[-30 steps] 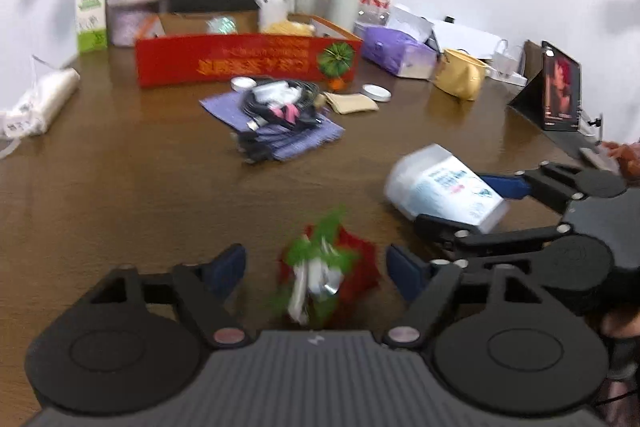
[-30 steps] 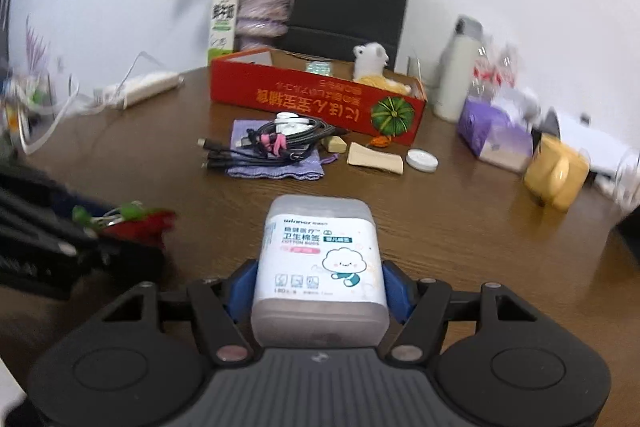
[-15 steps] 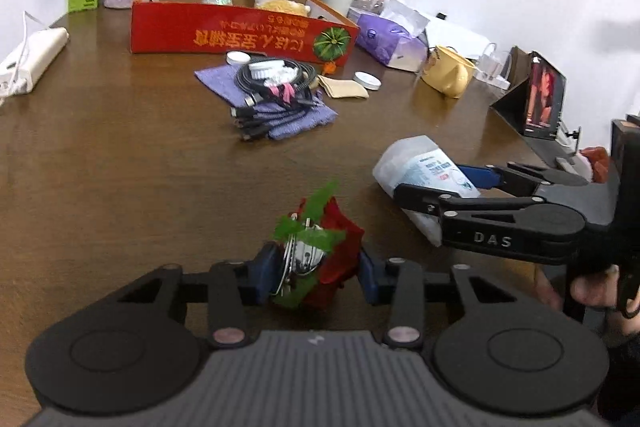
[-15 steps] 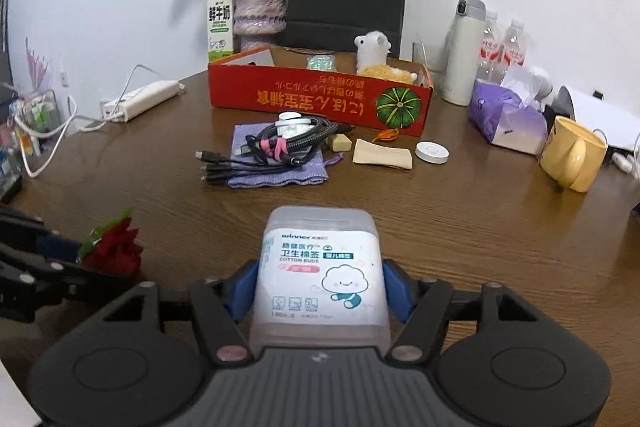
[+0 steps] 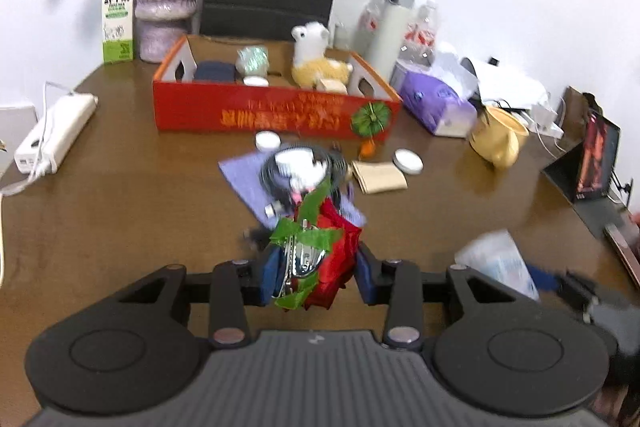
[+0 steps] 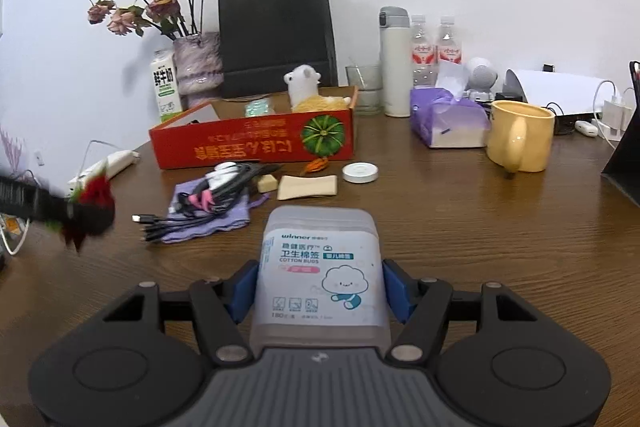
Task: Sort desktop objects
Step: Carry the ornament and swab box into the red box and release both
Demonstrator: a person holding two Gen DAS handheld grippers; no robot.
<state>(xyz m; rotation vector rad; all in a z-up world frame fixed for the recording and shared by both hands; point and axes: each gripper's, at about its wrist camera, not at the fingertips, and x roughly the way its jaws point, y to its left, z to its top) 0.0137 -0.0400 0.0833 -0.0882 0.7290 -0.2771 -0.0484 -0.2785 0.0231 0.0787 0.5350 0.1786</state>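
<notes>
- Blue-padded jaws of your left gripper (image 5: 316, 273) have just closed and now pinch the red-and-green clip ornament (image 5: 316, 259), lifted clear of the wooden table (image 5: 120, 211).
- Your right gripper (image 6: 318, 293) clamps the cotton bud box (image 6: 320, 267) by its two sides.
- Beyond both: cable bundle (image 6: 224, 187), then red cardboard box (image 6: 256, 143).

We see a brown wooden worktop (image 6: 460, 211) carrying a red box (image 6: 256, 143), cables on purple cloth (image 6: 212, 211), and a yellow mug (image 6: 520, 135).

Cable bundle (image 5: 298, 171) blurred, partly hidden.
</notes>
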